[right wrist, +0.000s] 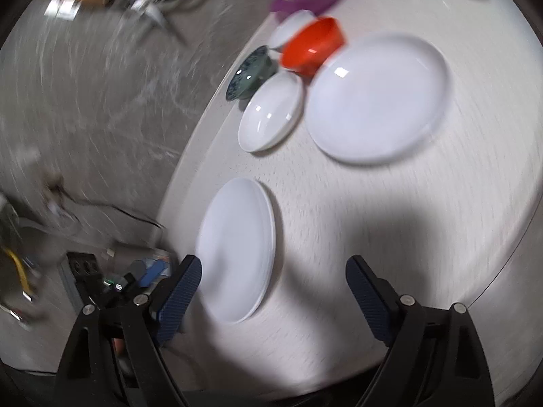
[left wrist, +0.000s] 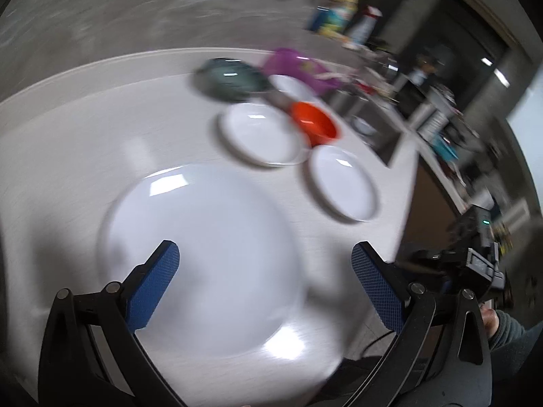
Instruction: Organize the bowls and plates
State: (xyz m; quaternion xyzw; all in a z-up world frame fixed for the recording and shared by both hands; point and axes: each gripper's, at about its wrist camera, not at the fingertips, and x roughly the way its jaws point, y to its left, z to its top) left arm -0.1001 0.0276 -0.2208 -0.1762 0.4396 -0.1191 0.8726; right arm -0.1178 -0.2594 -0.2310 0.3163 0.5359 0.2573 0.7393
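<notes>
The left gripper [left wrist: 264,271] is spread wide with nothing between its blue pads [left wrist: 154,288], hanging over a large white plate [left wrist: 203,257] that lies close to the near edge of the round white desk [left wrist: 68,142]. Beyond that plate, toward the middle of the desk, sit two smaller white plates: one [left wrist: 261,134] farther in, the other [left wrist: 342,183] nearer the desk's right edge. An orange bowl [left wrist: 315,122] stands just beside both of them. A dark green bowl [left wrist: 230,79] is behind the farther plate, near the desk's far edge, with a small white dish [left wrist: 293,86] and a purple container [left wrist: 295,64] next to it. The view is motion-blurred.

The right gripper [right wrist: 273,273] is likewise wide open and empty, above bare desk in shadow. Its left finger [right wrist: 180,298] is just beside a white plate [right wrist: 237,251] that lies at the desk's left edge. Farther out lie a small white plate [right wrist: 271,112] and a large white plate [right wrist: 378,98], side by side, with the orange bowl [right wrist: 314,45] touching or nearly touching them, I cannot tell which.
</notes>
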